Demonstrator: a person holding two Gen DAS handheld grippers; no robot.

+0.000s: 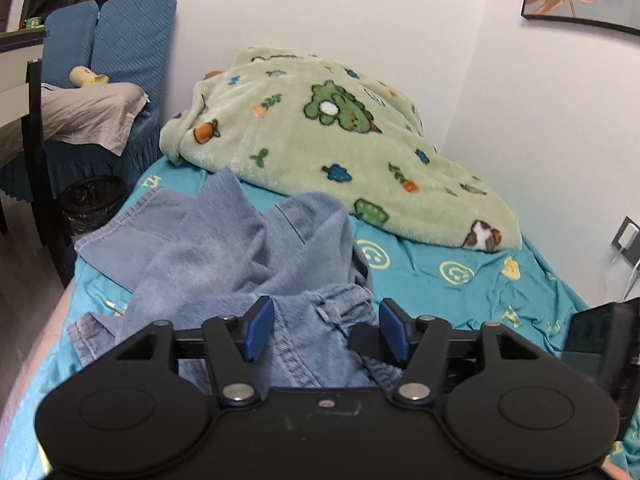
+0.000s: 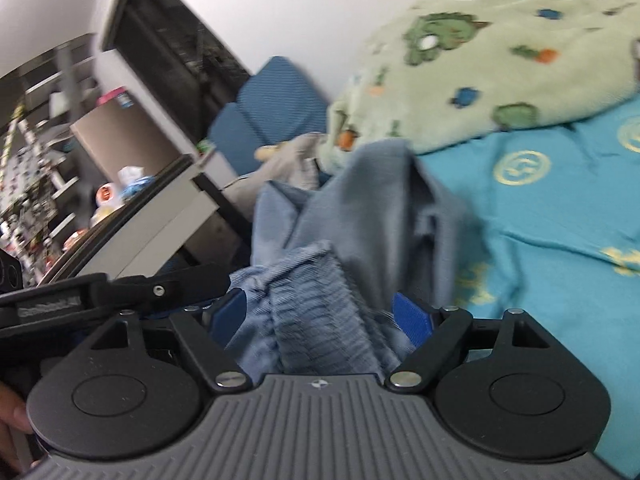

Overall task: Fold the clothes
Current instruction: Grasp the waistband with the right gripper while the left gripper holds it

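My left gripper (image 1: 326,330) and right gripper (image 2: 322,316) are both spread wide, with the jeans (image 1: 224,256) between the pads but not pinched. The jeans lie bunched at the bed's (image 1: 460,292) near edge. No fold is done yet. A blanket (image 1: 320,140) sits at the far corner.

The left wrist view looks low and close along the bed (image 1: 460,292) toward the wall corner; the right wrist view tilts, facing left toward shelves; both share the jeans (image 1: 224,256) and green blanket (image 2: 480,80).
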